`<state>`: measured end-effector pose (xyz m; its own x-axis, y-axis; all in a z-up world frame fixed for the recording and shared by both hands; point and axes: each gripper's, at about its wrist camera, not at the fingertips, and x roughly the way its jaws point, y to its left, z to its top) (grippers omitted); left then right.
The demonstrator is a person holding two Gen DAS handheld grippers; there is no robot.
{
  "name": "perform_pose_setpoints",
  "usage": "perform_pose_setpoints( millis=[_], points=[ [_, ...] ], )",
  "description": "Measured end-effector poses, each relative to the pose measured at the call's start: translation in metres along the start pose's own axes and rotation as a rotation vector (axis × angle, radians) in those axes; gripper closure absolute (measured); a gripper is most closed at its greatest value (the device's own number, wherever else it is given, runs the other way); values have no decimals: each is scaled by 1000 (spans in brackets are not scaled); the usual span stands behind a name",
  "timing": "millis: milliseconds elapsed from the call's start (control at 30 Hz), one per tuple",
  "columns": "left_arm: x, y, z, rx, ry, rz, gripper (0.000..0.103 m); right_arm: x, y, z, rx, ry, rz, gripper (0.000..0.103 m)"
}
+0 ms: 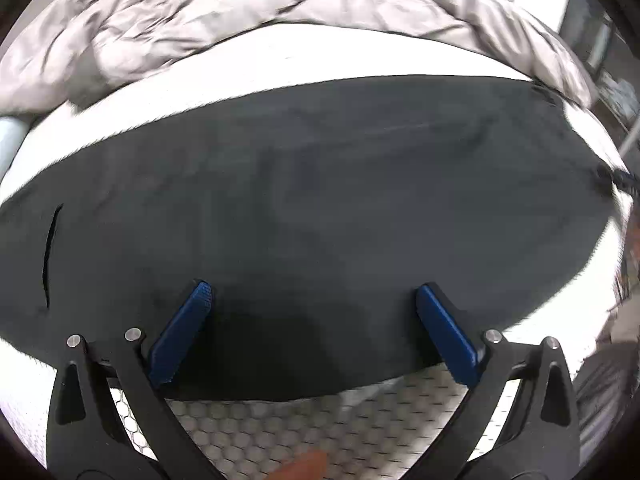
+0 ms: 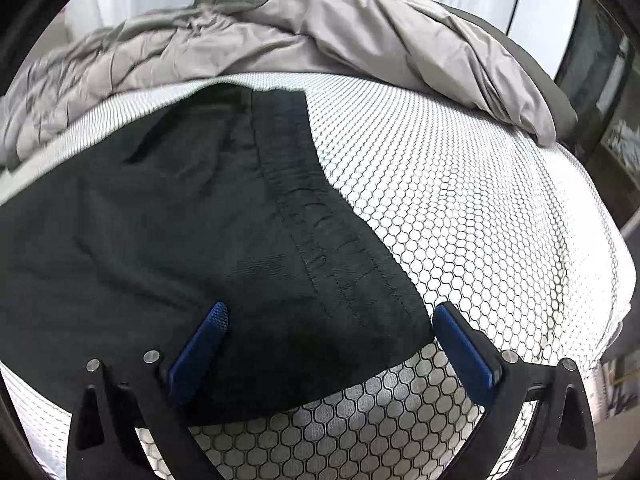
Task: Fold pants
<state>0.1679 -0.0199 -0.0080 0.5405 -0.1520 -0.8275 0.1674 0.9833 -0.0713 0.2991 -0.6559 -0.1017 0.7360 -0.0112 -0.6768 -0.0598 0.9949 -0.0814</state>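
On the mattress [image 2: 460, 184], pants [image 1: 300, 200] are lying flat across the middle, waistband [image 2: 320, 216] running from 12 toward 5 in the right view. Both grippers are sitting released, jaws spread, gripping nothing: left gripper [image 1: 314, 296] is hovering over the near edge mid-garment, right gripper [image 2: 330, 314] is straddling the near waistband corner. Looks like the pre-grasp step of a fold. Next move is likely calling for both to drop, pinch the near edge and carry it over toward 12. Duvet [image 2: 360, 40] is bunching at 12, close to the far edge, possibly crowding the landing zone. Left view is blurring.
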Motion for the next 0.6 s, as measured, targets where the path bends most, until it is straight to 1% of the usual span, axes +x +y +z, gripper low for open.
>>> perform_pose_setpoints(
  millis=[33,67,100,133,167,233,267,300,333,367,400,467,500,533,567,600],
  points=[
    [-3,-5,4,8,-13,-18,1,-11,5,3,-3,-33,0,0],
    [-6,-12,8,11,-26,-40,1,-24,13,7,-6,-76,18,0],
    [-7,-23,13,19,-35,-75,1,-31,19,9,-4,-101,34,0],
    [-5,-33,18,29,-35,-101,1,-43,29,15,6,-141,75,0],
    [-2,-43,22,41,-31,-120,1,-48,41,18,13,-154,118,0],
    [10,-70,29,78,-13,-149,1,-52,62,18,-6,-133,192,0],
    [17,-84,31,101,5,-165,1,-46,83,20,-51,-98,231,0],
    [21,-95,30,123,18,-175,1,-39,101,21,-98,-66,244,0],
    [26,-109,28,161,28,-175,1,-31,128,18,-162,-27,241,0],
    [28,-117,25,190,29,-158,1,-28,150,14,-216,-1,254,0],
    [28,-127,19,232,24,-128,1,-27,161,7,-249,6,274,0],
    [28,-127,16,265,33,-117,1,-35,194,-11,-368,11,349,0],
    [28,-121,15,255,48,-124,1,-39,200,-22,-409,12,360,0],
    [28,-114,13,239,56,-123,1,-40,207,-32,-470,13,346,0],
    [26,-103,10,218,61,-120,1,-41,210,-44,-519,7,305,0],
    [23,-91,8,204,65,-115,1,-44,203,-51,-522,-4,292,0]
  ],
)
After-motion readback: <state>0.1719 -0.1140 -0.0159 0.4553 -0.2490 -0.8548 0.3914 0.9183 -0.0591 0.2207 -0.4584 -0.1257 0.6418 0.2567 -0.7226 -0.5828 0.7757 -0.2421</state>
